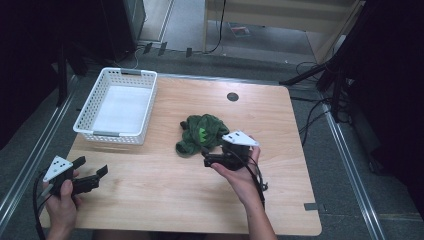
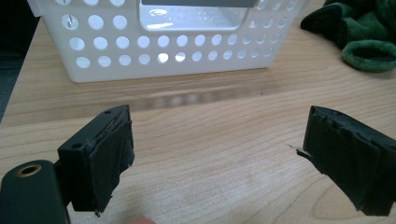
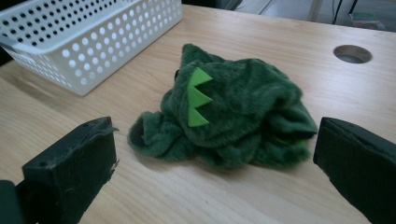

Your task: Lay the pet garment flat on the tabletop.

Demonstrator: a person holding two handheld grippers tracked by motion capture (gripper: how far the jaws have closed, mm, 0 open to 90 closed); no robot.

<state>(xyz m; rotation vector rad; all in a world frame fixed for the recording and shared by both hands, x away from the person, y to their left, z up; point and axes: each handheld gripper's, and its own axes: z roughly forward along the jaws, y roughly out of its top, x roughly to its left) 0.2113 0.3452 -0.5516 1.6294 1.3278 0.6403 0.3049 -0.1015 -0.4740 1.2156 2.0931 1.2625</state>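
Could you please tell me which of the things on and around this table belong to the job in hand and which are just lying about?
Part of the job:
green plush toy, in front of the open right gripper
white basket, empty, a likely place for it

Just lying about:
left gripper, open over bare table
round hole in the tabletop
cables on the floor

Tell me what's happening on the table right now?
A person holds a gripper in each hand. The right gripper, fingers open, sits just short of a green plush toy mid-table, not yet touching it. The left gripper waits open near the front edge, facing the white basket.
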